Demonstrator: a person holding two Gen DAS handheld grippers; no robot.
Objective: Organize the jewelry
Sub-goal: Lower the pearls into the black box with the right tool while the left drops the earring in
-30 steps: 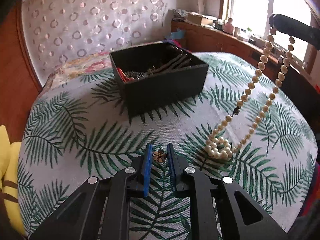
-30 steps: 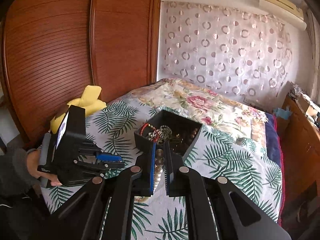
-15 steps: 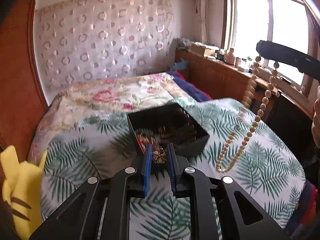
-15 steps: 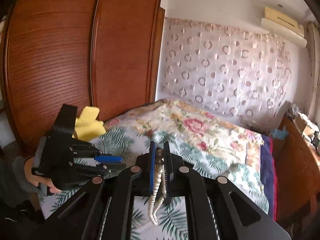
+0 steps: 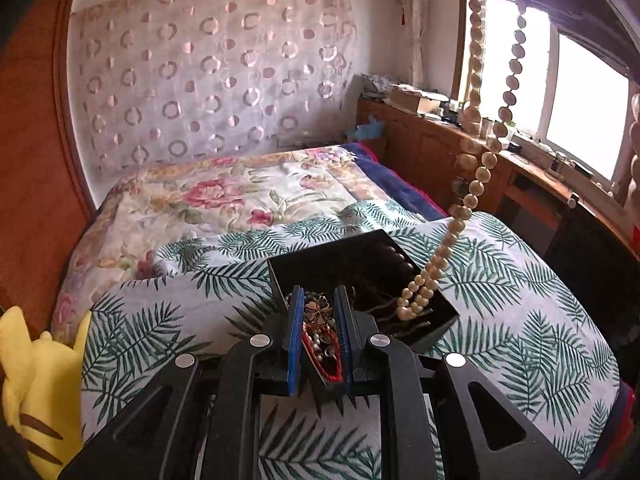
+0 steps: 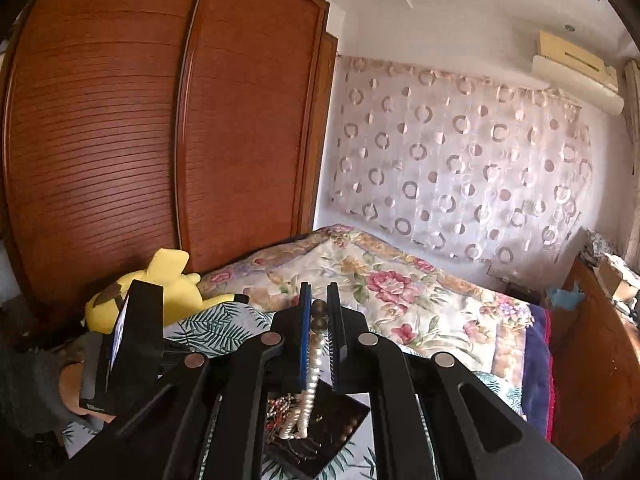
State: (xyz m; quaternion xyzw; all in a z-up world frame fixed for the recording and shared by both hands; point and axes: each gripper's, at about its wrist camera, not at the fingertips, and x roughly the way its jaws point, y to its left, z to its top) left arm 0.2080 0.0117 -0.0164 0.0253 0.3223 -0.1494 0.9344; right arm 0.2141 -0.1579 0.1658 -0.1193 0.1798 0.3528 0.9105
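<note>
My left gripper (image 5: 319,304) is shut on a small flower-shaped brooch (image 5: 318,307) and holds it over the near end of the black jewelry box (image 5: 436,322), which lies on the palm-leaf cloth. My right gripper (image 6: 319,312) is shut on a pearl necklace (image 6: 310,384), high above the box (image 6: 336,436). The necklace (image 5: 476,176) hangs down in a long loop and its lower end rests inside the box. The box holds several tangled pieces, one with a red cord (image 5: 320,364).
A yellow plush toy (image 5: 36,384) lies at the bed's left edge, next to a wooden wardrobe (image 6: 160,140). A floral quilt (image 5: 224,200) covers the far bed. A wooden ledge with clutter (image 5: 424,104) runs under the window at right.
Both grippers rose and moved over the box. The necklace came off the cloth and its lower end now hangs into the box. The brooch moved above the box's near end.
</note>
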